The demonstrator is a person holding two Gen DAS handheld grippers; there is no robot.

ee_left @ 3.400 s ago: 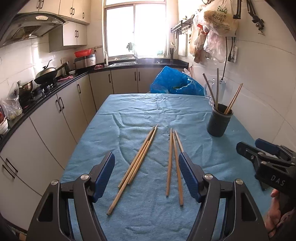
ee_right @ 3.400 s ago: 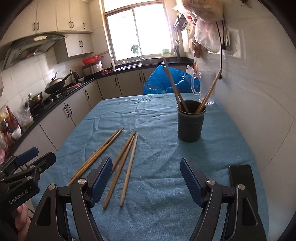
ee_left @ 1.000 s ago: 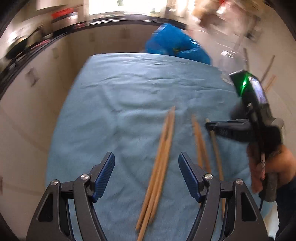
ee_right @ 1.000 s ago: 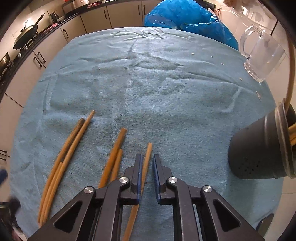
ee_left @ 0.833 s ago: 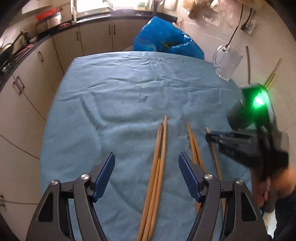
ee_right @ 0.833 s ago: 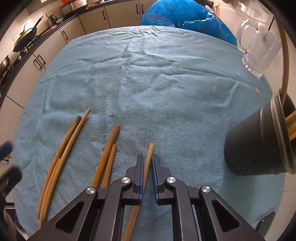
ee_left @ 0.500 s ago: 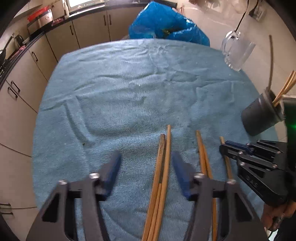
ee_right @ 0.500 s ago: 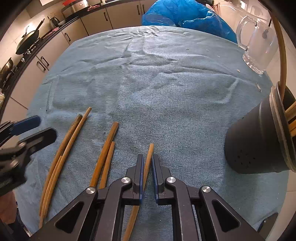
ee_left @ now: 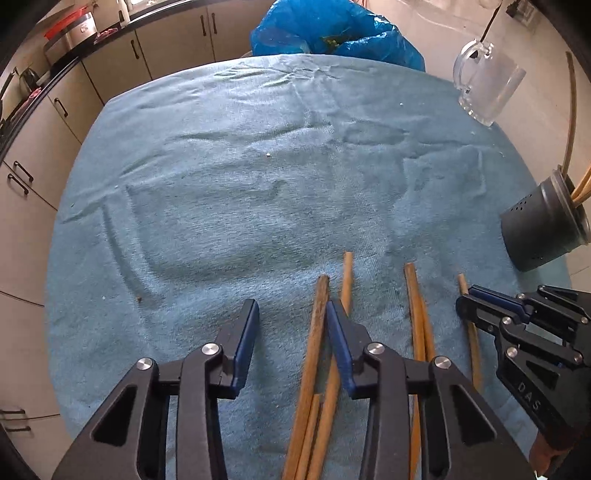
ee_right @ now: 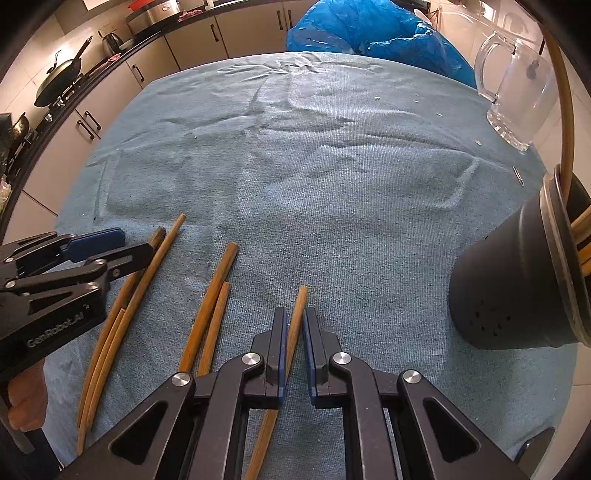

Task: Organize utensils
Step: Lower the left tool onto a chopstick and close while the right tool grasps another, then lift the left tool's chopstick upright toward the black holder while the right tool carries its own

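Observation:
Several wooden chopsticks lie on the blue cloth. My right gripper (ee_right: pixel 294 319) is shut on the rightmost chopstick (ee_right: pixel 298 302), low at the cloth; it also shows in the left wrist view (ee_left: pixel 466 302). My left gripper (ee_left: pixel 291 315) is open, its jaws narrowed, low over the left bundle of chopsticks (ee_left: pixel 319 314); one stick lies inside the gap by the right finger, the rest under or right of it. It shows in the right wrist view (ee_right: pixel 125 245) too. A middle pair (ee_right: pixel 216 291) lies between them. The dark holder (ee_right: pixel 517 280) with chopsticks stands right.
A clear glass mug (ee_right: pixel 517 96) stands at the table's far right and a blue plastic bag (ee_right: pixel 369 33) at the far end. Kitchen cabinets (ee_left: pixel 37 147) run along the left. The wall is close on the right.
My left gripper has come down and forward over the left bundle and its jaws have narrowed. My right gripper stays shut on the rightmost chopstick, barely moved.

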